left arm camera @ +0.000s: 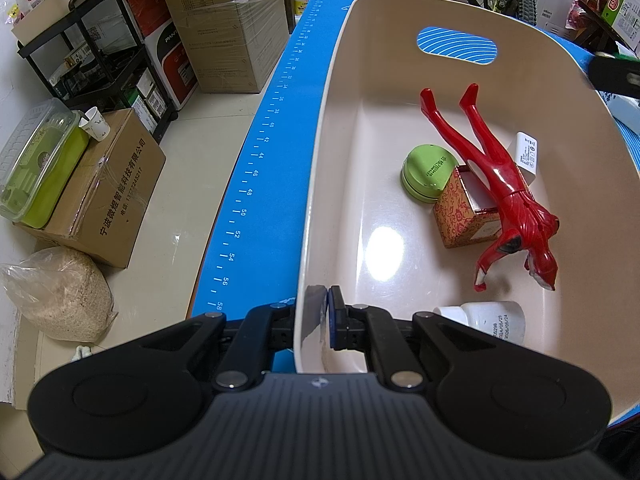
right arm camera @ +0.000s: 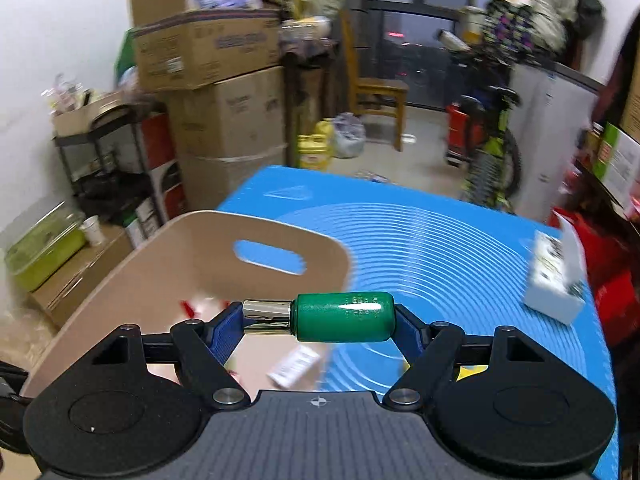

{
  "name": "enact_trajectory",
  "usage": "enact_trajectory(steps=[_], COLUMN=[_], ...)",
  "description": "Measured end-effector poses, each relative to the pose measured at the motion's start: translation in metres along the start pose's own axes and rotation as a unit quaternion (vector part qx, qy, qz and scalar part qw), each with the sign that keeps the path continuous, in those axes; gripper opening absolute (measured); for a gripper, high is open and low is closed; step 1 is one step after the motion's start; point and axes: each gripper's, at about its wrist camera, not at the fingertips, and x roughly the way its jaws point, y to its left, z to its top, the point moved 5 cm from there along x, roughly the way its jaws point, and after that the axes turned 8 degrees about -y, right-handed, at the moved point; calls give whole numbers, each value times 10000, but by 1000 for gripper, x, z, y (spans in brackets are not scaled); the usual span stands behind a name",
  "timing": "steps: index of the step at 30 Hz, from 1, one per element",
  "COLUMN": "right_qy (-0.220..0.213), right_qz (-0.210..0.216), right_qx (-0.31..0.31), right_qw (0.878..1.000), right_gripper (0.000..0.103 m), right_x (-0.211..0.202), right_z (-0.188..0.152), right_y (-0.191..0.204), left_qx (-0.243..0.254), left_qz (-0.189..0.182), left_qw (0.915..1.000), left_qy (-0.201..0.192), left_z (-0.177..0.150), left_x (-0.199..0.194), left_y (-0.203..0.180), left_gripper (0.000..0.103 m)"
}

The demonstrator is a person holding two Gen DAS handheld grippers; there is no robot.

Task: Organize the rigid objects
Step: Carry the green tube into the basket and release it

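Left fingers point(left arm camera: 326, 312) clamp the tub point(left arm camera: 316, 200) rim — right fingers point(right arm camera: 320, 316) grip a green bottle point(right arm camera: 342, 317) endwise.

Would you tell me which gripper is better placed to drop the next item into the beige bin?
Right. The right gripper already holds the green bottle near the beige bin, while the left gripper is clamped on the bin's rim.

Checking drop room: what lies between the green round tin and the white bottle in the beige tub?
In the left wrist view, only bare tub floor separates the green round tin from the white bottle.
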Motion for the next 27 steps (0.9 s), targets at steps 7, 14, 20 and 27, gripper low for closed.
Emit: enact_trajectory(steps=[7,14,20,27], right_qy=[407,981,1128,1005], right_qz=[290,286,362,488], right_qx=[-306,-613,-616,-436], right_qw=[9983,9929,9911,9928], right_gripper=[78,78,78,82], right_x=[30,53,60,55], right_z=[-8,-33,-30,-33], right_y=[50,63,65,52], left_qx=[-19,-20,-19,-23], left_qz=[-19,-14,-12,-20], left_qw=[10000,10000,10000,10000], left_qy=[2,6,7,8], left_z=[-1,-1,-2,-1], left_x=[-1,0,0,-1], left_y=[0,0,0,0], left_gripper=[10,10,10,10])
